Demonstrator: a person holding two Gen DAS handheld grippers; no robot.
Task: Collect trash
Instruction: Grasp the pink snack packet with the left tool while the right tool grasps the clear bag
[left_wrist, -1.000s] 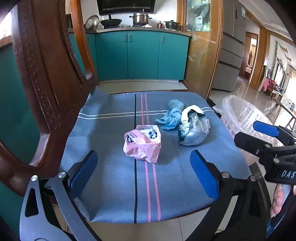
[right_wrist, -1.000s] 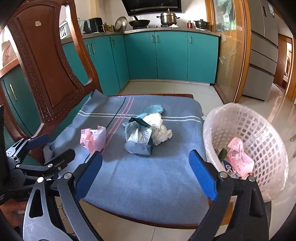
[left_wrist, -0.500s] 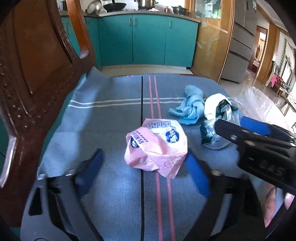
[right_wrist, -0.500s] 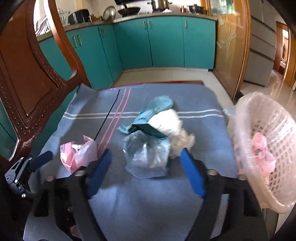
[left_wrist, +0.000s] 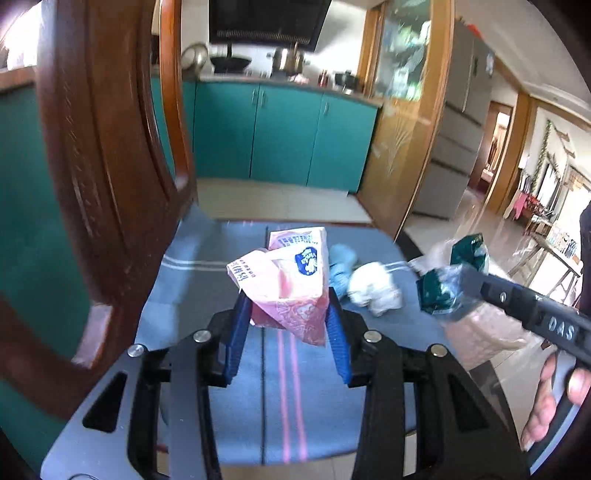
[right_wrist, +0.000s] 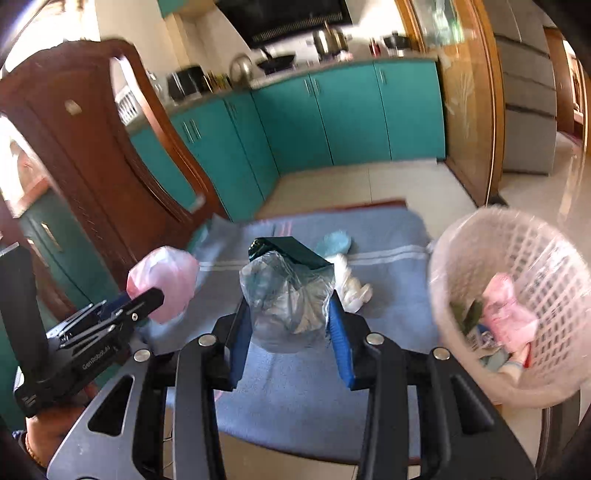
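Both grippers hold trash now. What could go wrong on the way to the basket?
The left gripper pinches only the lower part of the pink bag, so it may slip out. The right gripper squeezes a soft clear bag; it could sag free before reaching the basket.

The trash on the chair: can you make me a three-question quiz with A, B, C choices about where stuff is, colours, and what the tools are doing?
1. Where is the white plastic lattice basket?
A. right of the blue striped seat cloth
B. on the counter
C. under the chair

2. What colour is the printed plastic wrapper in the left tool?
A. green
B. pink
C. yellow

3. What is the right tool doing?
A. hanging open
B. resting in the basket
C. gripping a clear crumpled plastic bag

Answers: 1 A, it stands off the cloth's right edge. 2 B, pink with a blue logo. 3 C, both pads press the bag.
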